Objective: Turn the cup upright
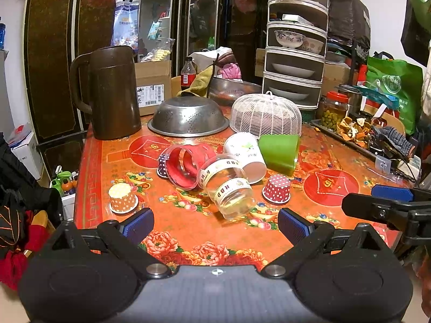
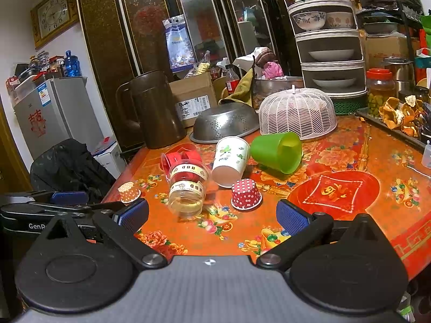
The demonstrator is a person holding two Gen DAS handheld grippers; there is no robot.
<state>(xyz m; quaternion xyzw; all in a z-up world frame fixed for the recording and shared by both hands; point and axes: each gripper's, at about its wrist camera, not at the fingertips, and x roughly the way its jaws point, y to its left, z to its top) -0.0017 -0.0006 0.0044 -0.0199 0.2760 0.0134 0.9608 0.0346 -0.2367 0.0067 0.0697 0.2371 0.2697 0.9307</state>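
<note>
Cups scattered at mid-table [image 1: 336,210], several tipped over: clear cup [image 1: 229,191] with printed band, on its side nearest, touching red-lined one [image 1: 186,167]; white paper cup [image 1: 246,156] and green plastic cup [image 1: 280,153] lying behind; red dotted cup [image 2: 246,194] mouth down. Left gripper [image 1: 215,224] and right gripper [image 2: 212,215] both spread wide, holding nothing, short of cups. Probably light, thin, easy to crush and slippery; best pinched gently across side wall near middle, then turned.
</note>
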